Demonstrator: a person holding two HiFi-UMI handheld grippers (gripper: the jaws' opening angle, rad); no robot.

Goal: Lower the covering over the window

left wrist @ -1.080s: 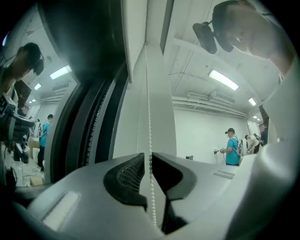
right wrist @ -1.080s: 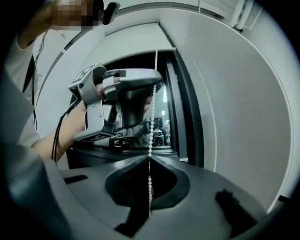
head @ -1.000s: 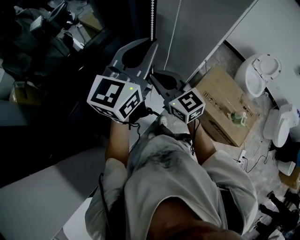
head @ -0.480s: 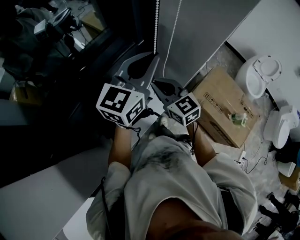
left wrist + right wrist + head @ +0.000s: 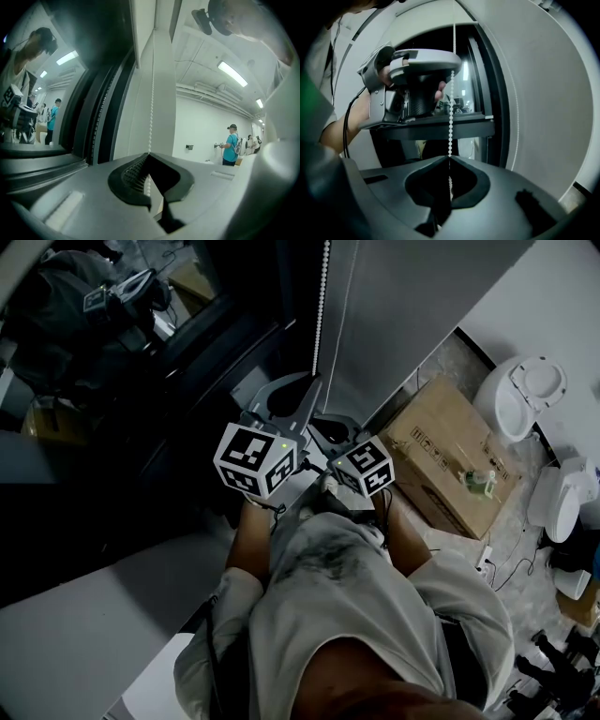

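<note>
A white bead chain hangs beside the dark window frame, with the grey roller blind to its right. In the head view my left gripper is the upper one and my right gripper sits just below it, both on the same chain. In the left gripper view the bead chain runs straight down into the closed tips of the left gripper. In the right gripper view the bead chain enters the pinched tips of the right gripper, and the left gripper shows above.
A second thin strand of the cord hangs in front of the blind. A cardboard box and white fixtures lie on the floor at right. A white ledge runs at lower left. People stand far off in the room.
Both grippers have come down along the bead chain, towards the person's body, staying one above the other. More chain shows above the left gripper.
</note>
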